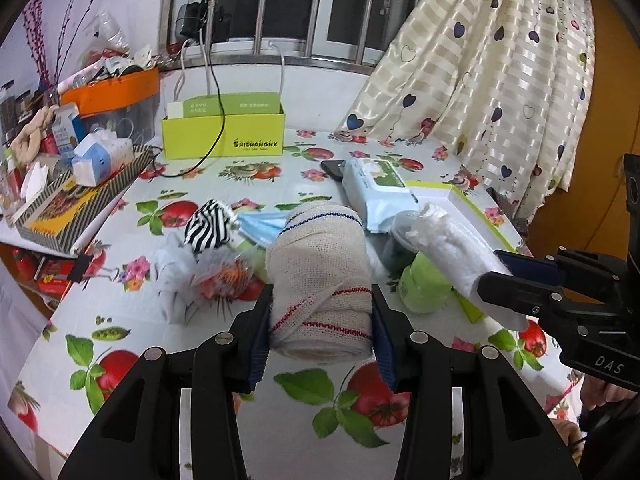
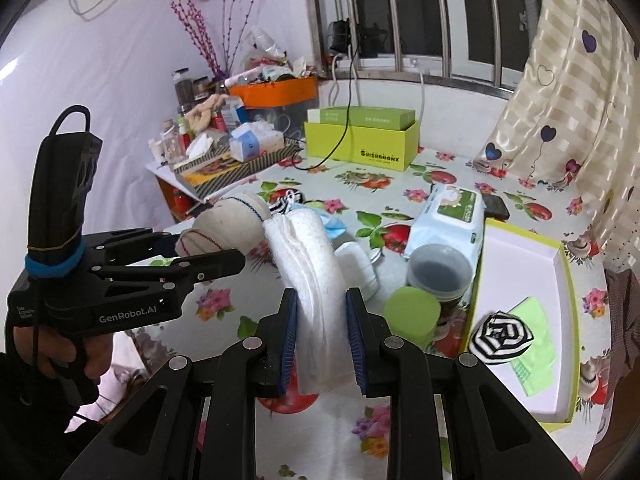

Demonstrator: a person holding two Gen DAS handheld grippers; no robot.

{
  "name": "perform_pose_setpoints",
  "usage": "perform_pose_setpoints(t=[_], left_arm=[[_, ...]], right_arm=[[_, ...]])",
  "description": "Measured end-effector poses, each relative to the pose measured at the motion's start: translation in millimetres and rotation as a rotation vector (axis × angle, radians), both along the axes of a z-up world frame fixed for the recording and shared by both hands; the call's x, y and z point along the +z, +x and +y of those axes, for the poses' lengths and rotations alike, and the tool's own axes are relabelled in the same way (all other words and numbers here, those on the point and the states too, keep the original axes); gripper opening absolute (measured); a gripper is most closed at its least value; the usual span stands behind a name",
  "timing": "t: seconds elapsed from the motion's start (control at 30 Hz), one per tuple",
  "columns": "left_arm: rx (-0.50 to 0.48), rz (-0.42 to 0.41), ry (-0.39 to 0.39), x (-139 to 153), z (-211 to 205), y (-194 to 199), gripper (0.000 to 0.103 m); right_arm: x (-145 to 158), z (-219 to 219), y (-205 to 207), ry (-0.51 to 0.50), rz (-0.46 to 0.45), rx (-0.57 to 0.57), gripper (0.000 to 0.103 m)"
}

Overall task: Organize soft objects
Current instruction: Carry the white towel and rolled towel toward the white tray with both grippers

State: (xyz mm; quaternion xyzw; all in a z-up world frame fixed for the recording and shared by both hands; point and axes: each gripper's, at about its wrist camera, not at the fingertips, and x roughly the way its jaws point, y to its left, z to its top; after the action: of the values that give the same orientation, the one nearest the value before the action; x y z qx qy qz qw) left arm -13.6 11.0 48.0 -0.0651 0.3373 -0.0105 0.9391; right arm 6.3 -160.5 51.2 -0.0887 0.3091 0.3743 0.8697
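My left gripper is shut on a rolled beige cloth with red and blue stitching, held above the table. In the right wrist view that left gripper and its beige roll hang at the left. A folded white towel sticks up between the blue pads of my right gripper, which is shut on it. From the left wrist the right gripper and white towel show at the right. One striped sock ball lies in the white tray. Another striped ball, a blue mask and a white cloth lie on the table.
A wet-wipes pack, a phone, a dark-lidded tub and a green-lidded jar stand near the tray. A yellow-green box sits at the back under the window. A cluttered striped tray fills the left; a curtain hangs right.
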Motion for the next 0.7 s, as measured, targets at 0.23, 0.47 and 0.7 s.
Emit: perform_pose_setpoints(t=[0.23,0.47,0.7], left_arm=[[-0.022,-0.017,0.021,10.5,-13.2,18.5,0.045],[-0.063,-0.019,0.018,15.3,-29.5,35.9,0.045],[-0.095,-0.035,0.040,21.7,-49.3,48.5,0.045]], right_arm=[[6.4,-13.6,14.1,0.016,-0.014,-0.031,0.023],[8.3,-33.9,28.2,0.039,0.001,-0.073,0.023],[11.5,-60.2,37.1,0.060,-0.018,-0.139,0.023]])
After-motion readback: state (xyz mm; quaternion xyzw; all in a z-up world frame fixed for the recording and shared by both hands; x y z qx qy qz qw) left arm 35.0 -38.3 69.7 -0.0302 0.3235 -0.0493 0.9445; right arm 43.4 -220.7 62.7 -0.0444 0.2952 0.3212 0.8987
